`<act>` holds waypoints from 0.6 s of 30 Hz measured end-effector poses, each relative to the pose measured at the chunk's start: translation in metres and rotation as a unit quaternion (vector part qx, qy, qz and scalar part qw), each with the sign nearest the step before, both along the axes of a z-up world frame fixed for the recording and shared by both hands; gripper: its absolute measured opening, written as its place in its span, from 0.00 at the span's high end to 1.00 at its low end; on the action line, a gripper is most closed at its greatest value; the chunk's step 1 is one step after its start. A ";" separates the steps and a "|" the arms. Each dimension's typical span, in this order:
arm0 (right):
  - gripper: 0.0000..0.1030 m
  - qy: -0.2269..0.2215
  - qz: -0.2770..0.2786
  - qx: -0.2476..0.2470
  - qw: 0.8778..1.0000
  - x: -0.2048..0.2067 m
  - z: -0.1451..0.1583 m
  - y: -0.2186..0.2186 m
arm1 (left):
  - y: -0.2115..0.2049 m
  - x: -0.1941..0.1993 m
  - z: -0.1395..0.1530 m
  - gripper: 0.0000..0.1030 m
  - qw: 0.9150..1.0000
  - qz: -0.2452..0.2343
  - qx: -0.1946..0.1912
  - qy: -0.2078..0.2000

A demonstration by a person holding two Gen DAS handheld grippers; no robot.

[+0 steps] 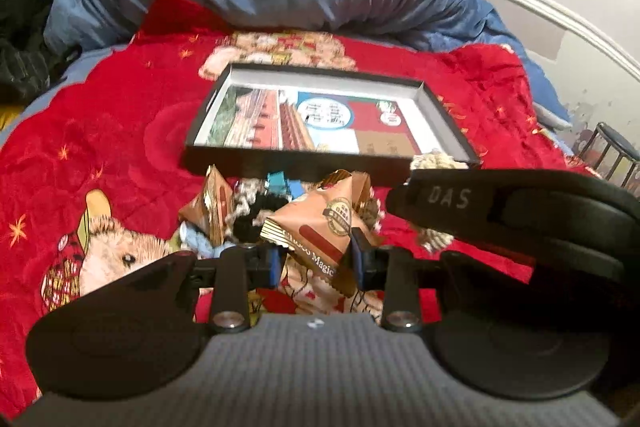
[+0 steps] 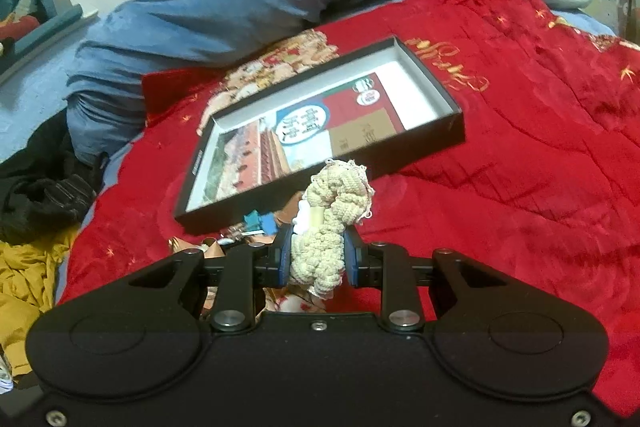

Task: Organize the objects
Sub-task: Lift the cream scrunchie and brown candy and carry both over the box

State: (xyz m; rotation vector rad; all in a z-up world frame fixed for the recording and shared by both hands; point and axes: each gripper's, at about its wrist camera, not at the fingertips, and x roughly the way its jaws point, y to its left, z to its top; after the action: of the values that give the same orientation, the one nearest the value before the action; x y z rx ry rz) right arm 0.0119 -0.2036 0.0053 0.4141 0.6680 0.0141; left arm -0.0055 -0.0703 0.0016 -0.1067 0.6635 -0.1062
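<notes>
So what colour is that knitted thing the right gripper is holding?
Cream, an off-white crochet toy; the right wrist view shows it best.

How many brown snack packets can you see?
2. One packet is pinched in the left gripper; another stands left of it, before the black box. More may hide in the pile.

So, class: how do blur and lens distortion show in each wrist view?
Left wrist view: the white rail bows, the box is soft, the wrapper sharper. Right wrist view: the box's edges smear; the yarn stays crisp.
</notes>
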 end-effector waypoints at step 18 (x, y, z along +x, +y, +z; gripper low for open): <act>0.75 -0.045 0.044 0.035 0.997 0.021 0.044 -0.005 | 0.036 0.019 0.037 0.64 0.996 0.048 -0.018 -0.072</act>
State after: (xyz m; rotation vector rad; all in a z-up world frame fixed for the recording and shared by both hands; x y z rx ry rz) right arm 0.0327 -0.2089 0.0495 0.4483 0.5982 0.1394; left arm 0.0131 -0.0339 0.0389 -0.1640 0.5128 -0.0327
